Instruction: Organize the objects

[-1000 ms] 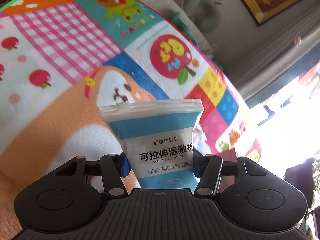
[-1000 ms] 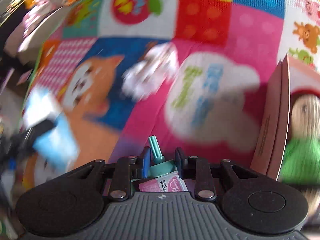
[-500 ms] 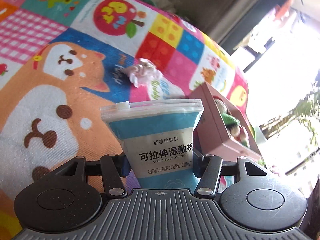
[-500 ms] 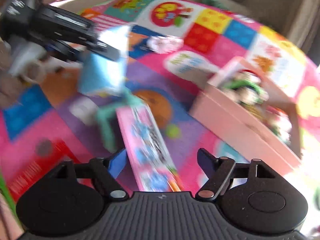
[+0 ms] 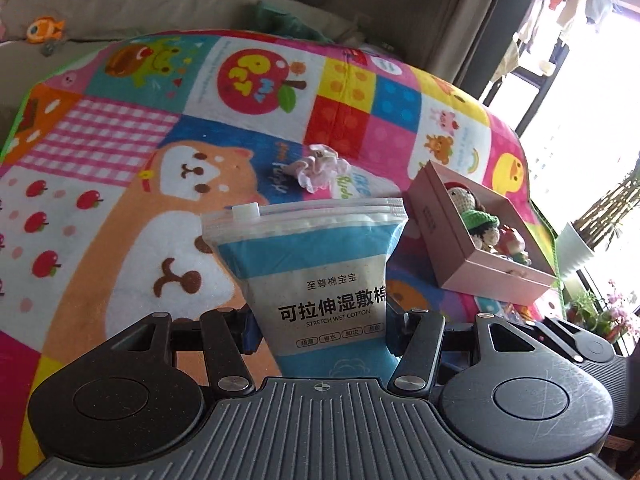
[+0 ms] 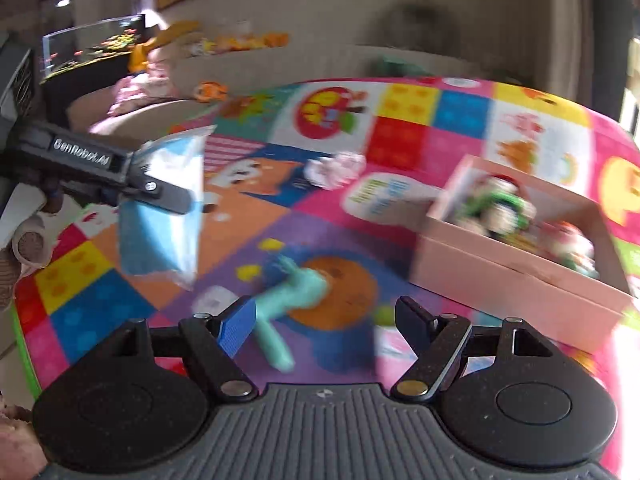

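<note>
Glossy cotton-pad pouch (image 5: 320,280), zip-sealed, flared.

The left gripper (image 5: 320,330) is clamped and held raised, while the right gripper (image 6: 325,326) stands spread, jaws empty.

Left tool (image 5: 320,330) clamps cotton pouch (image 5: 316,276); pink box (image 5: 480,240) near.

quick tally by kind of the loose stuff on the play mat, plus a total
blue cotton pad pouch, held in the left gripper: 1
pink scrunchie: 1
teal toothbrush: 1
pink box of dolls: 1
total: 4
</note>
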Demonstrator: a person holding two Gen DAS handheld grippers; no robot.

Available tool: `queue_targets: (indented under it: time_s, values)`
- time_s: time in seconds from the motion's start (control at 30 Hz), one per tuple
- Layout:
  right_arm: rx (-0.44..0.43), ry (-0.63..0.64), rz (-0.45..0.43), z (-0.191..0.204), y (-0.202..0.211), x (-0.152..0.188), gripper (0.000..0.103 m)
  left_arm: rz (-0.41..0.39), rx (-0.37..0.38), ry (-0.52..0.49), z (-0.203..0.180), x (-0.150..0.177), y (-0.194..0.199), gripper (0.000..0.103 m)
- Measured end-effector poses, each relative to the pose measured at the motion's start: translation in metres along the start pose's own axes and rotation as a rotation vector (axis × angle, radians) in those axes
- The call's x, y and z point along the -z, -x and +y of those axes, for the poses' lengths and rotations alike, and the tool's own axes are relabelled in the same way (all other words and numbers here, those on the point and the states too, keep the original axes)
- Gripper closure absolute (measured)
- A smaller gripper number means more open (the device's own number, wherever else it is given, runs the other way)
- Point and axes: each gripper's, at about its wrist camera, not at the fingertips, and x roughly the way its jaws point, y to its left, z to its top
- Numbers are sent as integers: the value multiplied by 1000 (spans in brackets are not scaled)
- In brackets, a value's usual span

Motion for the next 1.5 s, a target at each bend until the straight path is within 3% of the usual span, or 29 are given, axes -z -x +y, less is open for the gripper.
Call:
queue_targets:
  time_s: [0.2,0.23,0.27,0.33,0.43,0.6,0.7,0.8,0.87,0.93,1.03,1.23,1.5]
  values:
    - [-46,11,126,19,-68,-8,28,40,-14,-21,0,8,1,42]
    - [-43,2,138,17,-73,-8,38,47,-13,-17,1,9,1,43]
    - [-38,7,124,17,-70,-8,59,59,-6,-15,2,10,0,44]
    - [-66,-2,135,14,-61,-9,82,81,7,-21,1,12,-1,44]
    - [-55,-2,88,10,-36,-9,94,97,14,-52,-8,15,-1,44]
    - [-16,11,49,-1,2,-3,94,139,51,-83,-21,24,-4,44]
    - [16,19,39,-6,11,2,93,173,14,-106,-26,32,-16,44]
    - [20,9,33,-6,9,0,78,177,-67,-158,-24,35,-29,44]
    - [23,12,15,-5,4,-12,61,170,-119,-179,-21,33,-37,44]
    - [19,-3,3,-9,-7,-32,54,159,-140,-178,-16,31,-46,45]
    - [-6,-67,27,-22,-36,-71,45,120,-120,-183,-12,31,-53,44]
    - [0,-167,101,-43,-135,-136,44,109,-57,-221,-9,37,-48,44]
    - [39,-263,229,-50,-256,-151,48,85,-17,-159,10,31,-25,46]
